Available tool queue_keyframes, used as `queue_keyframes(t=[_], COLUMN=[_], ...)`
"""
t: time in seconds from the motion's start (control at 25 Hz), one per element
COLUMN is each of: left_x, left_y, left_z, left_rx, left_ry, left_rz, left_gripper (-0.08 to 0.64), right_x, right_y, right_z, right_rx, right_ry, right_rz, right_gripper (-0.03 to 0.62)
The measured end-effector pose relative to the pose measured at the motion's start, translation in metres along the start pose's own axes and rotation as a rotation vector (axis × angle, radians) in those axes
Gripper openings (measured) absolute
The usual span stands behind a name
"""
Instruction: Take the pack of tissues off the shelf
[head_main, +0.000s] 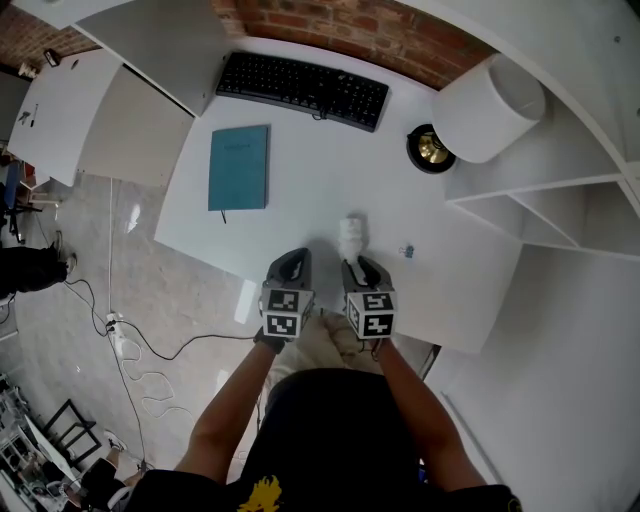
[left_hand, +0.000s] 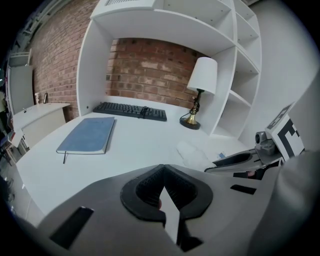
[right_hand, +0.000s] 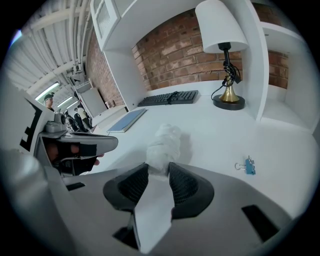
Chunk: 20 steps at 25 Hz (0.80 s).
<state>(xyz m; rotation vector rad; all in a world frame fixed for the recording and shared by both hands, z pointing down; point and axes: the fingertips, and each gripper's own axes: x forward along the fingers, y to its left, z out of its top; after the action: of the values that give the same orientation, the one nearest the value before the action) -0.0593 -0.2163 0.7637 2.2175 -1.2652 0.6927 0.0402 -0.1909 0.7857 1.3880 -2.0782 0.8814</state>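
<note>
Pack of tissues (right_hand: 165, 142) already off the shelf (head_main: 540, 215), down at the desk (head_main: 300, 190), near end clamped in right gripper (right_hand: 159, 168). Left gripper (left_hand: 162, 167) closed, empty. Probably left: release.

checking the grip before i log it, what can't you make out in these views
- Pack of tissues: near end hidden between the fingers of the right gripper, right gripper view.
- Clip: too small in the head view to tell its details.
- Lamp: shade covers part of its base, head view.
</note>
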Motion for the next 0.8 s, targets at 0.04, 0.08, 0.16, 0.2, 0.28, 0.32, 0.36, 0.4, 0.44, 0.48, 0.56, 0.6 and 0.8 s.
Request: queue_keyframes(t=[0.04,0.08,0.16,0.2,0.28,0.32,0.36,0.4,0.44,0.48,0.56,0.6,0.8], left_x=[0.0,0.0,-0.001,-0.001,-0.001,-0.001,0.0,0.0,0.0,0.0,0.001,0.001,0.0], left_y=[-0.001,-0.001,-0.002,-0.002,-0.003,-0.004,-0.005,-0.006,-0.007,-0.008,-0.01,-0.01,-0.011], left_z=[0.0,0.0,0.0,0.0,0.0,-0.001,-0.001,-0.001,-0.002,-0.001,-0.001,-0.002,-0.005], left_rx=[0.001,0.001,0.001,0.003,0.005,0.007,0.008,0.009,0.01,0.011,0.012,0.011,0.013], left_ry=[-0.001,-0.002,-0.002,-0.001,0.001,0.002,0.003,0.003,0.003,0.004,0.005,0.005,0.011], left_rz=[-0.002,-0.004,-0.007,-0.008,-0.011,-0.013,-0.015,-0.017,-0.019,-0.02,-0.023,-0.025,-0.027], left_gripper=[0.005,0.005,0.005,0.005,0.005,0.005,0.005,0.005,0.005,0.005,0.005,0.005,0.005], right_x=[-0.001,-0.001,-0.001,-0.001,-0.002,-0.002,-0.003,-0.003,-0.003,-0.003,-0.002,-0.002,-0.001], right_y=[0.0,-0.001,0.0,0.0,0.001,0.001,0.001,0.0,-0.001,-0.001,-0.002,-0.002,-0.002], right_z=[-0.001,-0.002,-0.002,-0.002,-0.002,-0.002,-0.002,-0.002,-0.002,-0.002,-0.002,-0.002,-0.003], right_rx=[0.005,0.011,0.02,0.024,0.03,0.031,0.032,0.033,0.034,0.034,0.036,0.037,0.046], right_ry=[-0.001,-0.001,-0.003,-0.005,-0.007,-0.007,-0.008,-0.008,-0.008,-0.007,-0.007,-0.007,-0.005], right_rz=[-0.002,-0.005,-0.01,-0.012,-0.015,-0.017,-0.018,-0.02,-0.023,-0.026,-0.031,-0.033,-0.033], right_gripper=[0.132,0.132,0.132,0.133,0.135,0.135,0.135,0.137,0.137,0.14,0.144,0.146,0.147])
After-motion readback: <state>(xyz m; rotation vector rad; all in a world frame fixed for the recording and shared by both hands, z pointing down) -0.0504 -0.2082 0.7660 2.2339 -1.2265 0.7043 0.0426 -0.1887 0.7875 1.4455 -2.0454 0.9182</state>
